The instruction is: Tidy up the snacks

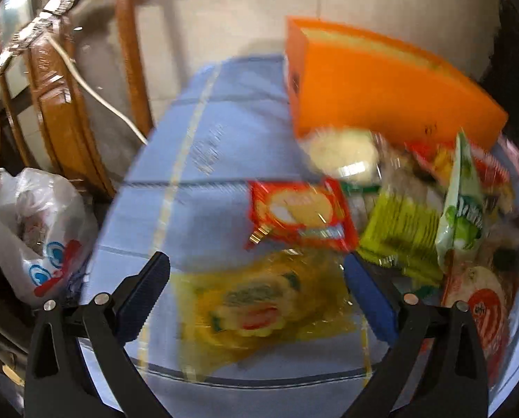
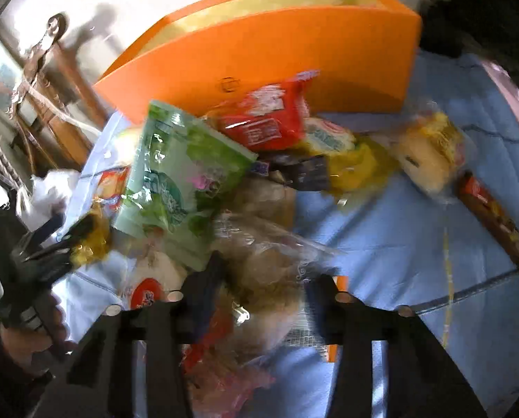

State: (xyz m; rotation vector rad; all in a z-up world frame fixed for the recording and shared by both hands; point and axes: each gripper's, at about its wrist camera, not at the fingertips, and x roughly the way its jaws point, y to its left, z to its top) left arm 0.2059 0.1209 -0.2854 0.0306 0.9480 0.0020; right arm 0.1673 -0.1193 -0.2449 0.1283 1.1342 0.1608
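Left tongs (image 1: 259,299) wide open over yellow pack (image 1: 259,310) near surface (image 1: 224,111) front edge, not touching. Right tongs (image 2: 262,292) partly closed around clear bag (image 2: 269,254); grip unclear, blurry. Snack pile (image 2: 224,160) against orange box (image 2: 294,55) at back.

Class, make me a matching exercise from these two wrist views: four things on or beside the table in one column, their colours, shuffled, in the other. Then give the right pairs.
Things:
1. storage box
2. tablecloth
3. packet between the left gripper fingers
4. upright snack bag

Colours:
A. pale green
B. orange
C. yellow
D. light blue

Pairs: 1-B, 2-D, 3-C, 4-A
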